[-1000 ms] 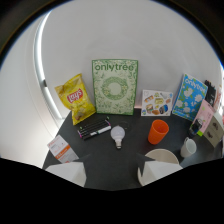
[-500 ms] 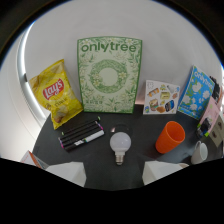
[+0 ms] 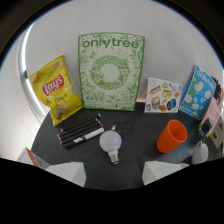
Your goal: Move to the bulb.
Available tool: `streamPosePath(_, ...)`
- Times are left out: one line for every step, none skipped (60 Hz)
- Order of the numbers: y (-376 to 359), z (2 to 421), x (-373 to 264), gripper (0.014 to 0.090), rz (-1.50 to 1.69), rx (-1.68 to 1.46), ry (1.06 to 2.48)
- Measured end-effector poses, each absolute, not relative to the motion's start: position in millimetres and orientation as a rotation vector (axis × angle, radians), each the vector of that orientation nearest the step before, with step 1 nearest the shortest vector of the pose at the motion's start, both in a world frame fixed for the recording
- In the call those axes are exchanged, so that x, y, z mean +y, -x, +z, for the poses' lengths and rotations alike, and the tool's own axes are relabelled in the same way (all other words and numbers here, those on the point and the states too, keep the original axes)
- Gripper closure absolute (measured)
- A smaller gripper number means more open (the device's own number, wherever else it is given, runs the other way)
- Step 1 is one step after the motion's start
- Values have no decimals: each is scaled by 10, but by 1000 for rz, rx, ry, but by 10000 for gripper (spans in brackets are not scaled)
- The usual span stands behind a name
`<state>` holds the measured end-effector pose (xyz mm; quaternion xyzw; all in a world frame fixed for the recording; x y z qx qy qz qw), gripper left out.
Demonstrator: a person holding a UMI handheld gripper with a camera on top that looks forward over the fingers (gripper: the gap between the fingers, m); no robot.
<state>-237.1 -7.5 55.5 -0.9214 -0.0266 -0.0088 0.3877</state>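
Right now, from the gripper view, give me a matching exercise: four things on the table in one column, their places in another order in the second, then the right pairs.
Things:
1. bulb
2. markers
3. cup
4. chips

Places:
A. leaning at the back, beside the green onlytree box
B. lying on its side, off to one side of the bulb, in front of the sticker card
C. just ahead of the open tongs, in line with the gap between them
D. lying in a row between the chips and the bulb

Pairs: 1-C, 2-D, 3-B, 4-A
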Motion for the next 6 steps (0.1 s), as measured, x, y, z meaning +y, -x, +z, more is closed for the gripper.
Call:
streamPosePath(2371, 557, -75, 192, -23, -72, 2343)
streamPosePath(2371, 557, -76, 193, -23, -74, 2342)
streamPosePath(2369, 559, -76, 193, -24, -77, 2342)
streamPosePath(2366, 560, -77, 193, -25, -78, 2341)
streamPosePath(2363, 561, -77, 193, -28, -80, 2340)
streamPosePath(2358, 561, -77, 190, -30, -82, 2341)
